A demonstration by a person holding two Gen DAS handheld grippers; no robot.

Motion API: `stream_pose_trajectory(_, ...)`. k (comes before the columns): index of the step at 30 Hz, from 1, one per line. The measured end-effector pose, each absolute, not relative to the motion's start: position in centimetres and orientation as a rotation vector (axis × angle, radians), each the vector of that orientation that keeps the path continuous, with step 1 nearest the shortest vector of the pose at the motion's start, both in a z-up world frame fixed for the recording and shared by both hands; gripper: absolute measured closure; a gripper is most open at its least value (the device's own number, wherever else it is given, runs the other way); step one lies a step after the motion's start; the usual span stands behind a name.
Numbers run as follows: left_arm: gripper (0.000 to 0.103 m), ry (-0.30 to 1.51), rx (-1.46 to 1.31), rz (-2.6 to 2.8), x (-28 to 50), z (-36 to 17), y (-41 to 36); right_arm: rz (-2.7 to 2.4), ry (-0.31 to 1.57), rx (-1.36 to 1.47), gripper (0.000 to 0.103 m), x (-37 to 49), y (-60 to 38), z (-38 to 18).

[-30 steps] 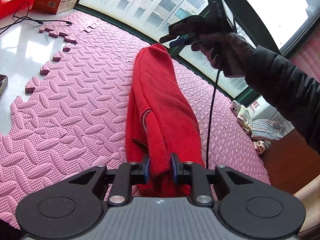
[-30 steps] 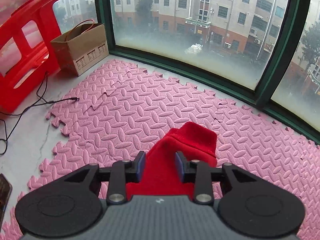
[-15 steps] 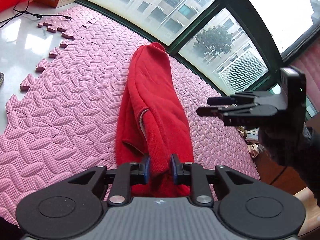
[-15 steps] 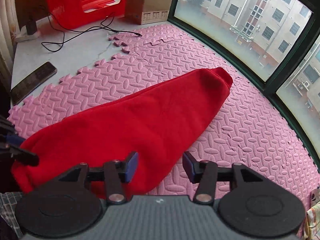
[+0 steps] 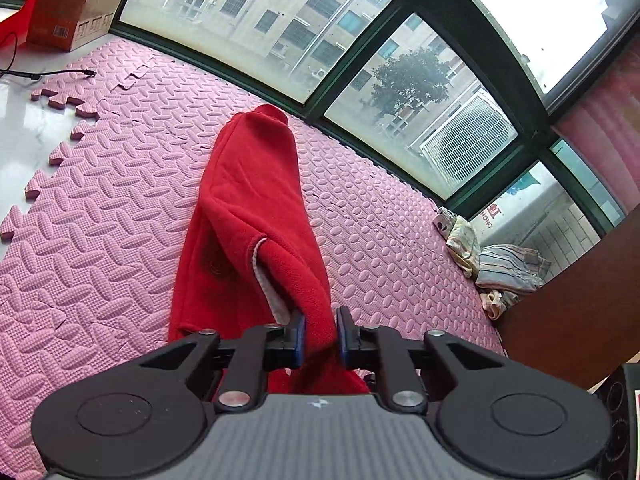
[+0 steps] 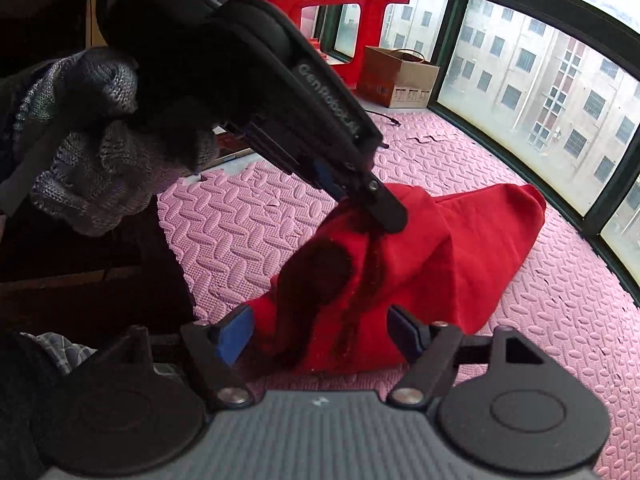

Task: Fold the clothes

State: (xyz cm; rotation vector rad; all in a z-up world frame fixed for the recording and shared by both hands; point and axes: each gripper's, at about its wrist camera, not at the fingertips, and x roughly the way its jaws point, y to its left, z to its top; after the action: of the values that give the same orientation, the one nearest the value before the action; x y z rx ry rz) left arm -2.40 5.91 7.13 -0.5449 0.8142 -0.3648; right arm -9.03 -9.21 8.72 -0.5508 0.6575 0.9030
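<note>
Both grippers: left gripper [image 5: 320, 334] clamps red garment [image 5: 256, 216]; right gripper [image 6: 320, 334] wide.

Upper left of right wrist view: my left gripper [image 6: 360, 200] body reads "DAS", "Data Acquisition System"; along its arm "GenRobot.AI". Left wrist view, right edge: outdoor sign [image 5: 489, 218] reads "HONG".

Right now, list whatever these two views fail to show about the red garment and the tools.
- Red garment, left wrist view: near end hidden behind the left tool.
- Right wrist view: the left tool's grip point is covered by its own fingers.
- The garment's near edge drops behind the right tool.
- Cardboard box: print too small to read.
</note>
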Motion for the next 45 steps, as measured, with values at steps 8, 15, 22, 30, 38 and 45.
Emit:
stream_pose_trajectory(8, 0.085, 0.824, -0.538, -0.361, -3.1, 6.4, 7.1, 0.766, 0.63, -0.664, 0.072, -10.6, -7.8, 6.6)
stream_pose_trajectory(15, 0.082, 0.926, -0.544, -0.305, -3.9, 2.3, 9.4, 0.848, 0.702, -0.73, 0.074, -11.3, -7.8, 4.6)
stream_pose_trajectory(22, 0.076, 0.865, -0.447, -0.32, -4.8, 4.7, 10.8, 0.96, 0.812, -0.565, 0.066, -9.0, -10.4, 8.5)
stream_pose_trajectory(30, 0.077, 0.847, -0.371, -0.337, -2.3, 5.2, 9.2, 0.799, 0.829, -0.335, 0.066, -0.8, -12.1, 9.9)
stream_pose_trajectory(38, 0.077, 0.885, -0.311, -0.366, 1.3, 3.6, 6.4, 0.72, 0.889, -0.21, 0.066, 5.0, -11.5, 6.1)
stream_pose_trajectory(45, 0.077, 0.945, -0.287, -0.381, 2.6, 1.4, 5.7, 0.731, 0.949, -0.226, 0.062, 6.4, -11.4, 3.8)
